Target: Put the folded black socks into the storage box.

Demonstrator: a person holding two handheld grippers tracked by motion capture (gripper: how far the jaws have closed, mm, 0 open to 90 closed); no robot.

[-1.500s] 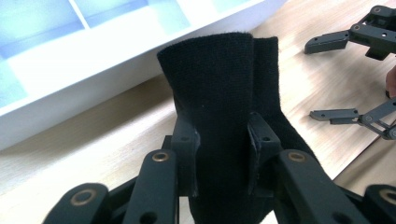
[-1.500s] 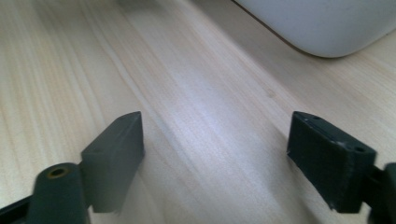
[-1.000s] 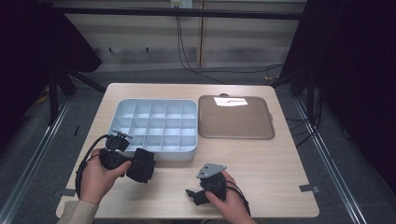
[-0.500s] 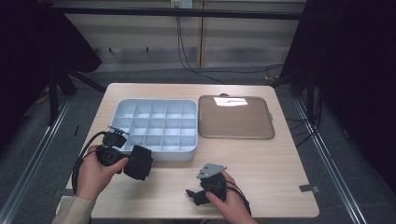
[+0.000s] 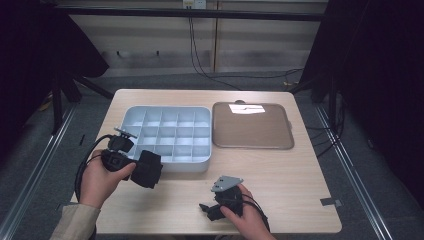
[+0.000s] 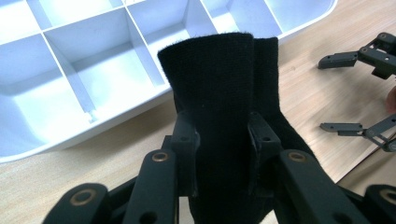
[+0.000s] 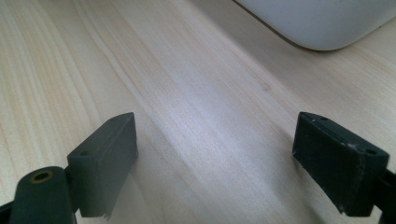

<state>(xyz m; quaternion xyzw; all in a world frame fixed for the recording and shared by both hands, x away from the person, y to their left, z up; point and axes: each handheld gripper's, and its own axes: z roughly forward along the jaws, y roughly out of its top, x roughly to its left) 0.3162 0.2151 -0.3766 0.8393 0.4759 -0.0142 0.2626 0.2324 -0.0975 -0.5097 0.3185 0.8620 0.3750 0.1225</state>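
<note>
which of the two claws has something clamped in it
The left claw: its jaws press on a folded black cloth beside the white compartment tray. The right claw stands wide open over bare table.

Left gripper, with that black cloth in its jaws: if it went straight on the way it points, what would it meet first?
Probably the near wall of the white compartment tray, just beyond the black cloth the left gripper holds; depth is unclear.
</note>
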